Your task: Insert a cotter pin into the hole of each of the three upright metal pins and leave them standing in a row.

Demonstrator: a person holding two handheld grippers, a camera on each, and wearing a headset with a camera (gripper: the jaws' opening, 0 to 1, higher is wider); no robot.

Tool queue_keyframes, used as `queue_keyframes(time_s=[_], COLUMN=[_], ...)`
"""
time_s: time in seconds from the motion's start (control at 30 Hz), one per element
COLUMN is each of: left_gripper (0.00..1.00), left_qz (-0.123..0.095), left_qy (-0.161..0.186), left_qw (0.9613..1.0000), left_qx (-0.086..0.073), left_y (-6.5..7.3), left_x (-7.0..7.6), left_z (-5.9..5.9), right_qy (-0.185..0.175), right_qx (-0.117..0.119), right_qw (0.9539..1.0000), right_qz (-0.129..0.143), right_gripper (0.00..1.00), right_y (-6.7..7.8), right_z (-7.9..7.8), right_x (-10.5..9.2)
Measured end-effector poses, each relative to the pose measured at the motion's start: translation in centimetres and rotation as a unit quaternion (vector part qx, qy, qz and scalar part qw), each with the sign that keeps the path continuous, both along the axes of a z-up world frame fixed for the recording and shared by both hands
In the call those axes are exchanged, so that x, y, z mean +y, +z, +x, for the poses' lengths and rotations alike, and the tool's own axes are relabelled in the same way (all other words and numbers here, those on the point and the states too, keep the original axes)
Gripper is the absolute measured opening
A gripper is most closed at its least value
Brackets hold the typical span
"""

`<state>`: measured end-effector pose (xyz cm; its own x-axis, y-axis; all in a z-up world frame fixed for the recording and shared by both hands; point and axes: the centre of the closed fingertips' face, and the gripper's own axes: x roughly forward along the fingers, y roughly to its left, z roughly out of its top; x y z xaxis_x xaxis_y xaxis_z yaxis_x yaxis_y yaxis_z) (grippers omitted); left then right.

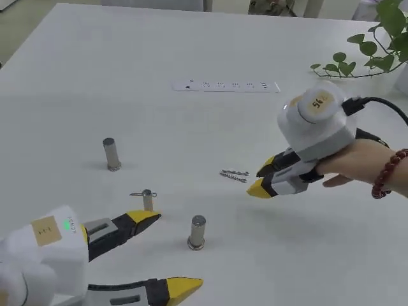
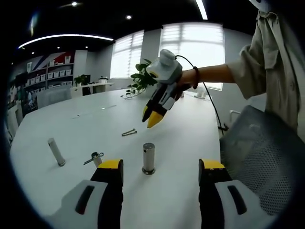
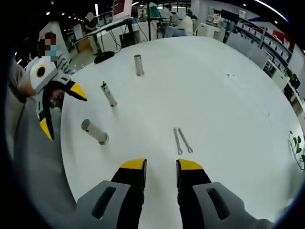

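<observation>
Right gripper (image 3: 161,164) jaws slightly parted, empty, near two loose cotter pins (image 3: 182,140) on the bench (image 3: 228,95): light, thin, probably slippery; pinch one by its head. Left gripper (image 2: 161,164) jaws spread wide before a bare metal pin (image 2: 148,157).

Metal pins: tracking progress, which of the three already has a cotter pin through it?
The middle pin, with a cotter pin sticking out sideways near its top; the far pin and near pin are bare.
</observation>
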<state>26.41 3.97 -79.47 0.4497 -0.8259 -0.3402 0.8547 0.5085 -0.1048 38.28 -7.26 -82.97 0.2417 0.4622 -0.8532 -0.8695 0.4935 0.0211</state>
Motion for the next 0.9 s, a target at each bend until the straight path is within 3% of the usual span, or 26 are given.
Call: queue_keyframes(time_s=[0.4, 0.9], left_gripper=[0.61, 0.56], left_qz=[-0.001, -0.008], left_qy=[0.002, 0.014], left_qw=[1.0, 0.9999], left_qx=[0.0, 0.005], left_y=[0.2, 0.2], left_x=[0.1, 0.3], left_z=[-0.2, -0.1], right_qy=[0.028, 0.045], right_qx=[0.016, 0.031], right_qw=[0.9991, 0.9977], right_qz=[-0.028, -0.04], right_gripper=[0.23, 0.16], right_y=[-1.5, -3.1], right_z=[1.7, 2.9], right_x=[0.5, 0.8])
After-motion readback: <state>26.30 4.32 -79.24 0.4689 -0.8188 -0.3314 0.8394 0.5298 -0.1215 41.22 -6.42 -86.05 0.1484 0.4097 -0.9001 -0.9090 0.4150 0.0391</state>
